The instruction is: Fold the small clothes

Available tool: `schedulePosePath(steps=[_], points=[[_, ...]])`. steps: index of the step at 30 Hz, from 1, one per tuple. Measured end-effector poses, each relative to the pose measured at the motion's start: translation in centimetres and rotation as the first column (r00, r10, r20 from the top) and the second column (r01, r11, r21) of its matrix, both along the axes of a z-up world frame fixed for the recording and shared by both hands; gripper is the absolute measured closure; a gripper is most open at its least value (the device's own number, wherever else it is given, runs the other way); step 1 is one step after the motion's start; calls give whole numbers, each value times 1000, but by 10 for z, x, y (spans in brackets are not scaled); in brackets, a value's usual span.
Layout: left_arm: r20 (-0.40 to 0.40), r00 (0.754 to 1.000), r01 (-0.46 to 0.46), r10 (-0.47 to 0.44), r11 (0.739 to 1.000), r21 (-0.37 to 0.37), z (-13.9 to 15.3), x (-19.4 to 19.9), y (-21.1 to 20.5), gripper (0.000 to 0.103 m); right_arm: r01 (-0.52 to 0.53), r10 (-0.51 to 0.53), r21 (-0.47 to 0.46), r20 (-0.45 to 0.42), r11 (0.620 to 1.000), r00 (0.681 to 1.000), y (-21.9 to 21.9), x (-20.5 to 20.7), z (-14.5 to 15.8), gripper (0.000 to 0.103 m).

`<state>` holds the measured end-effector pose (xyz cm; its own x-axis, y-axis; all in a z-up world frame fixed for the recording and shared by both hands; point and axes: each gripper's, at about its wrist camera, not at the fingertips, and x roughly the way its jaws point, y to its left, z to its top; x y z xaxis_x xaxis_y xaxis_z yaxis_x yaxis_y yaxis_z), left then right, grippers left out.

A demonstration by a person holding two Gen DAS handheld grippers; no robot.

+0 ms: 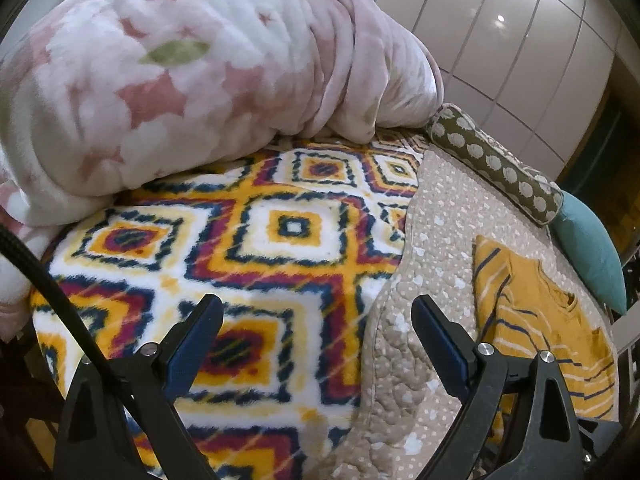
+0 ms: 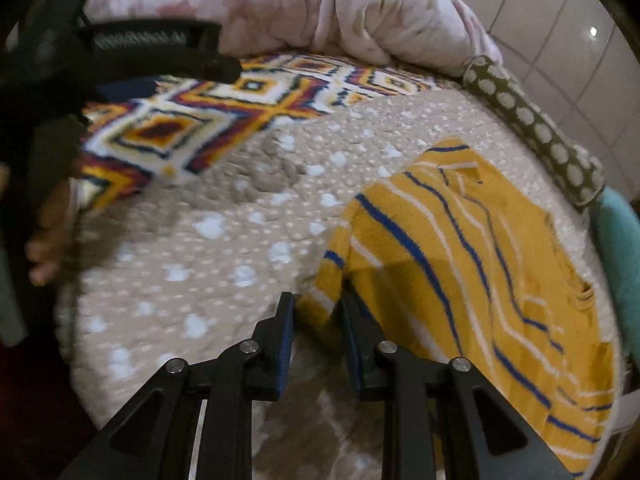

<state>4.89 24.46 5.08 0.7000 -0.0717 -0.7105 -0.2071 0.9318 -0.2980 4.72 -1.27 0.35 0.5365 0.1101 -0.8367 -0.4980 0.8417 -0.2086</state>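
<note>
A small yellow garment with blue and white stripes [image 2: 472, 248] lies spread on the beige dotted quilt [image 2: 224, 240], at the right side of the bed. It also shows in the left wrist view [image 1: 536, 320] at the far right. My right gripper [image 2: 318, 308] is partly open, its jaws on either side of the garment's near left corner, a fold of cloth between them. My left gripper [image 1: 318, 312] is wide open and empty, above the edge where the patterned blanket meets the quilt. The left gripper's body [image 2: 120, 52] shows blurred at the upper left of the right wrist view.
A fleecy blanket with yellow, red and blue diamonds [image 1: 248, 240] covers the left of the bed. A bulky pink floral duvet [image 1: 180, 72] is piled behind. An olive spotted bolster [image 1: 496, 164] and a teal cushion [image 1: 588, 248] line the right edge. Cream wardrobe panels [image 1: 520, 40] stand beyond.
</note>
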Motion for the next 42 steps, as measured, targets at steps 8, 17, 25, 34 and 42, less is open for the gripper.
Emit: schedulePosePath(steps=[8,17,25,34,42], points=[[11,999,-38,38,999,12,3,-2,13,9,126,-94,292,-122,948,988,-4,18,35,93],[35,999,-16,17,999,-28,13,-4,3,9,247,-166,413,-223,876,961,-23,14,24,85],[72,976,203,-205,979,29,27,-2,-86,9,445,-435,375,-117,813,893,-139,-24,48,82],[-52,907,420,-419,908,12,-8,9,-180,9,720,-733,399,-153,567,662,-302,-75,16,85],[-132,905,419,-405,901,109,-29,12,-210,4,651,-735,544,-89,529,672,-328,-71,62,82]])
